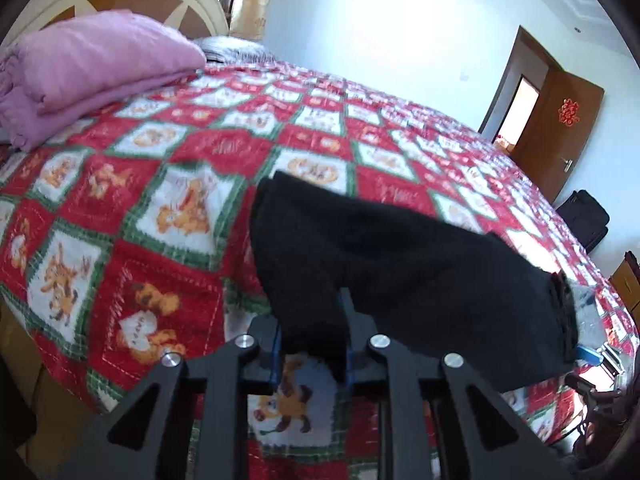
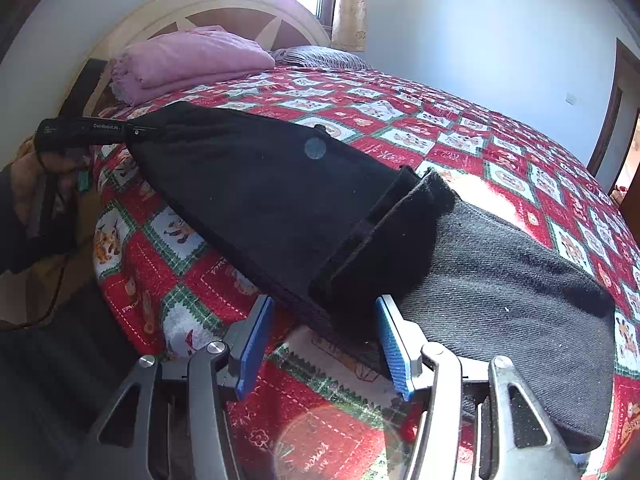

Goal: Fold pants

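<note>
a wide bed covered by a red, white and green checked quilt (image 1: 192, 184) printed with cartoon animals fills both views; one heart-shaped patch at the lower left of the left wrist view reads "happy", and other stitched lettering on the red squares is too blurred to read. a cream and brown wooden headboard (image 2: 208, 4) arches at the top left of the right wrist view. the black fleecy pants (image 2: 256, 200) lie across the middle of the quilt near its front edge, part folded, with a grey ribbed section to the right of them. a folded pink blanket (image 1: 92, 60) sits at the upper left by the headboard. a brown wooden door (image 1: 568, 128) at the right edge of the left wrist view carries a red paper double-happiness character.

the left gripper (image 1: 312, 344) is clamped on a fold of the pants, the cloth bunched between its blue pads. in the right wrist view its black body at the upper left bears the words "genrobot.ai". the right gripper (image 2: 324, 344) has its blue-padded jaws apart, the pants edge lying between them without either pad pressing on it.
</note>
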### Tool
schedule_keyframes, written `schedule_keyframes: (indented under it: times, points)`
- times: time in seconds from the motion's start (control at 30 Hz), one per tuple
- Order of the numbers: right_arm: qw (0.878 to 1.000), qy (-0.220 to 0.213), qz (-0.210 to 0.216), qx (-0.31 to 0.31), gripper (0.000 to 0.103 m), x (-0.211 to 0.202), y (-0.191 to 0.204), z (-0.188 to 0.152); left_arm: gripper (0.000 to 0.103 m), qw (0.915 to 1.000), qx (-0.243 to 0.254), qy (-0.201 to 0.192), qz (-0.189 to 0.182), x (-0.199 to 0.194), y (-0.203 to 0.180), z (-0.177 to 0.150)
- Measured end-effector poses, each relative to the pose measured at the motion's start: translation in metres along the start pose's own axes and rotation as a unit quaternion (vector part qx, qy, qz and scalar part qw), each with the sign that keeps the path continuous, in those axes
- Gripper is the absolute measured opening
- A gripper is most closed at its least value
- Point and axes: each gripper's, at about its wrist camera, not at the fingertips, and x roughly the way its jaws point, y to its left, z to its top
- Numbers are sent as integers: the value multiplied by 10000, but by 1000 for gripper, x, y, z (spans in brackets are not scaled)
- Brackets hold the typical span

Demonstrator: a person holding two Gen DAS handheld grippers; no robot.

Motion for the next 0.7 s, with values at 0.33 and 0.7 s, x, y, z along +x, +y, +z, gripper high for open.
schedule_keyframes:
  times: [0.33,0.7]
  points:
    - [9991,-136,-222,332,54,-17,-26,11,23,9920,-549,-446,-1049,-32,-7,23]
    - [9866,-311,-521,1515,55,-66,-104,8,22,9825,206,-908,-1611,-63,-87,51]
